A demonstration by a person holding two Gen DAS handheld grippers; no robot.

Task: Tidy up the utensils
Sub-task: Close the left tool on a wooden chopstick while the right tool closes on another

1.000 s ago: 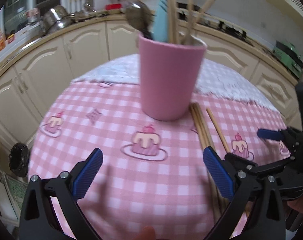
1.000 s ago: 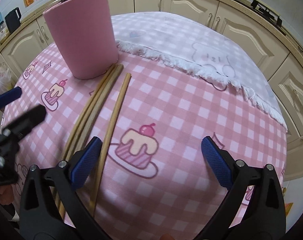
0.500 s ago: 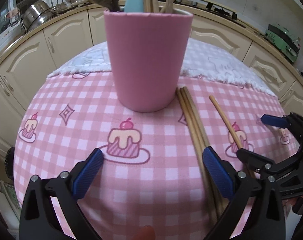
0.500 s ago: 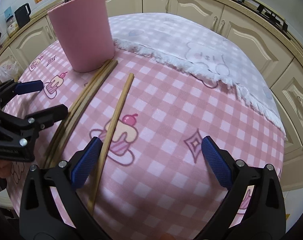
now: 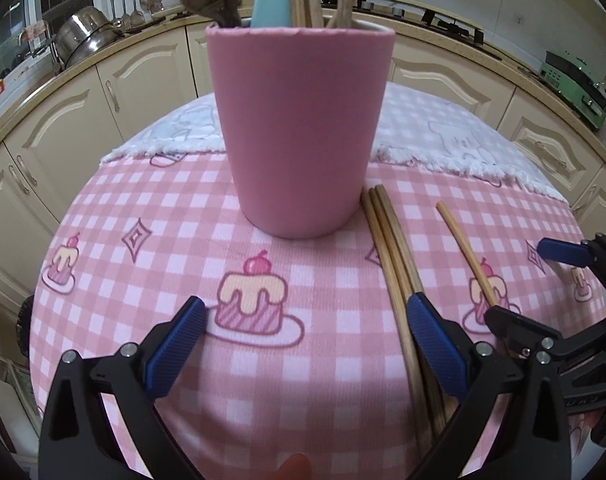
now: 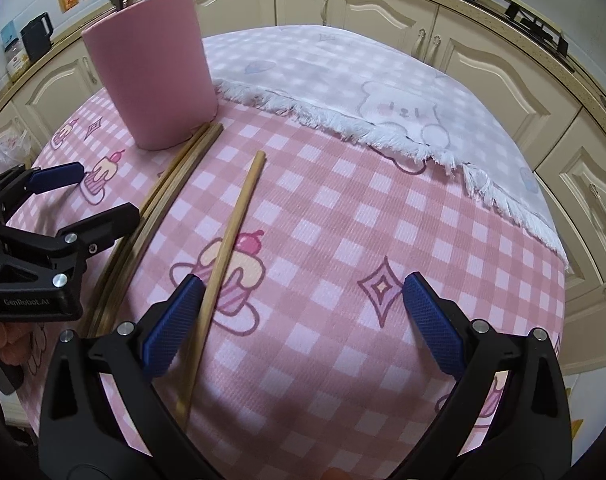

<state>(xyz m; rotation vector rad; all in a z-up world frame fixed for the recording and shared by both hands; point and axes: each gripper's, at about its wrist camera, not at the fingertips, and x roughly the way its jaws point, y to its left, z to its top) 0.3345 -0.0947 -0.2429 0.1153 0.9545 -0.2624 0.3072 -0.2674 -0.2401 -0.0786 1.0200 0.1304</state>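
Both grippers had closed in on the tall pink cup [image 5: 299,132] holding utensils. Left gripper [image 5: 305,344] and right gripper [image 6: 303,322] hung wide open, empty. Three bundled wooden chopsticks [image 5: 395,272] touched the cup; a paler single chopstick [image 6: 227,248] lay apart on the pink checked tablecloth [image 6: 343,220].

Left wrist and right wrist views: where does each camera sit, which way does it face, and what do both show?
Left wrist: on the left gripper, low over the table, facing the pink cup; the right gripper shows at right.
Right wrist: on the right gripper, looking down across the pink checked cloth; the left gripper shows at left.
Shared: the cup, the chopstick bundle, the single chopstick.
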